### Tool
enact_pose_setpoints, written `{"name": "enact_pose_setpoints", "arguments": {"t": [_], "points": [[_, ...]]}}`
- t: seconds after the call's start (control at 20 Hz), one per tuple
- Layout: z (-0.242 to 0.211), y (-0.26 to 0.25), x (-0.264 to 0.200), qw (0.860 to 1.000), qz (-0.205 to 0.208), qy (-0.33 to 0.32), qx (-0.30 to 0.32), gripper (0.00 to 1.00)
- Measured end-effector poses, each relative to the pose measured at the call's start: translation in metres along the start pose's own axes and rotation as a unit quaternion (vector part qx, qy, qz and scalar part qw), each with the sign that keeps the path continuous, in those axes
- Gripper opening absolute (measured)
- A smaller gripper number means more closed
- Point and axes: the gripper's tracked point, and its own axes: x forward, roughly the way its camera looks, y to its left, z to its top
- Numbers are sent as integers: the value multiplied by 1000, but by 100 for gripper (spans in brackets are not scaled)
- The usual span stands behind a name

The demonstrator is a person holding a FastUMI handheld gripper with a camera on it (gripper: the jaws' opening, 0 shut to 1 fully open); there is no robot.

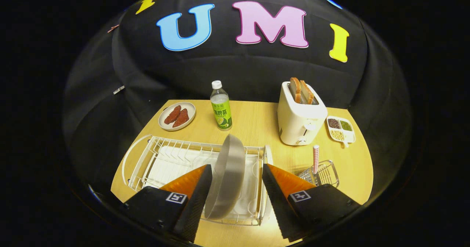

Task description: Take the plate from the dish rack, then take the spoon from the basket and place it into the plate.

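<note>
Plate [228, 175] is stood on edge in the dish rack [147, 158] between the gripper's [237, 182] released jaws, untouched.

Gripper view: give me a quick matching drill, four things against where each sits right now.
Things:
1. plate
2. spoon
3. bread
4. bottle

Places:
A. in the toaster
B. on edge in the rack, between the open fingers
C. upright in the basket
D. standing beyond the rack

Pairs: 1-B, 2-C, 3-A, 4-D
</note>
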Motion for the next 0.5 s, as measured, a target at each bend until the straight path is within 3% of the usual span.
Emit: {"name": "enact_pose_setpoints", "arguments": {"t": [0.2, 0.3, 0.35, 0.4, 0.5], "points": [[-11, -1, 21, 999, -10, 38, 34, 67], [-21, 4, 27, 997, -9, 61, 45, 64], [-24, 5, 30, 997, -12, 69, 44, 57], [-23, 5, 36, 997, -13, 68, 44, 40], [-21, 7, 28, 997, -21, 66, 41, 37]]}}
